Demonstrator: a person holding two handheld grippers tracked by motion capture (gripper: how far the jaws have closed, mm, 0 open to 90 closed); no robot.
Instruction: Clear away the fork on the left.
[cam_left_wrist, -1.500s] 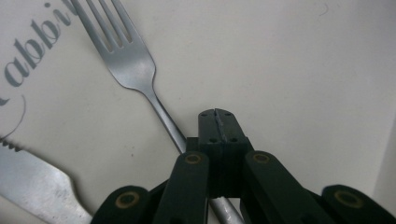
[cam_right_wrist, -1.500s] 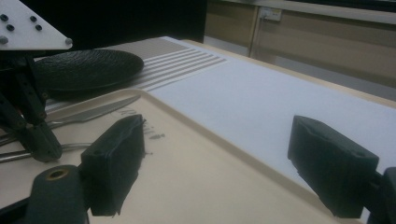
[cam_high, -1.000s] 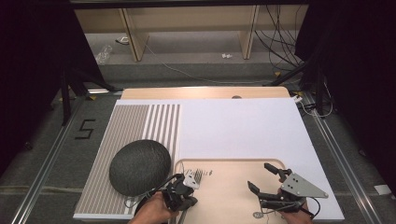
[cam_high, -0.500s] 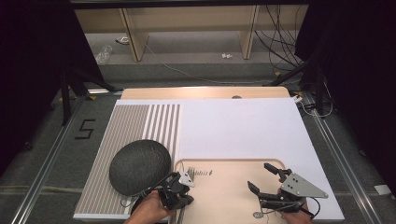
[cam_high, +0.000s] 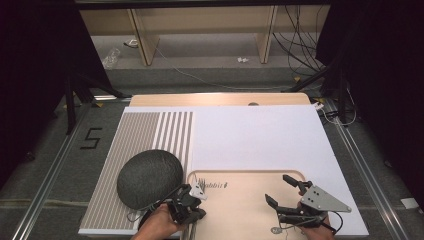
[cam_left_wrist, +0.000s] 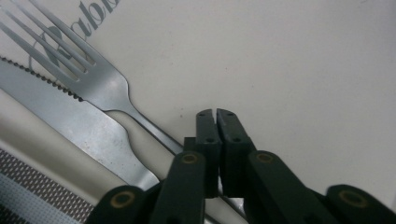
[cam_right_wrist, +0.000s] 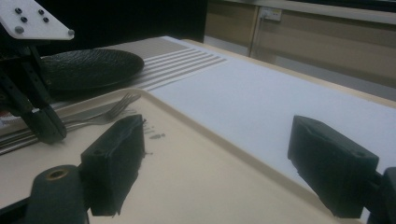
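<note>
- Fork (cam_left_wrist: 100, 84): lies flat at the left edge of the beige tray (cam_high: 245, 215), tines pointing away from the person.
- Knife (cam_left_wrist: 79, 123): serrated, just beside the fork on its outer side.
- Left gripper (cam_left_wrist: 216, 114): fingers pressed together with nothing between them (tips over bare tray, just right of the fork handle).
- Right gripper (cam_high: 285, 192): fingers spread wide, empty, over the tray's right part.
- Dark round plate (cam_high: 150, 178): on the striped placemat (cam_high: 145, 135), left of the tray.
- Desk (cam_high: 260, 135): covered in white.
</note>
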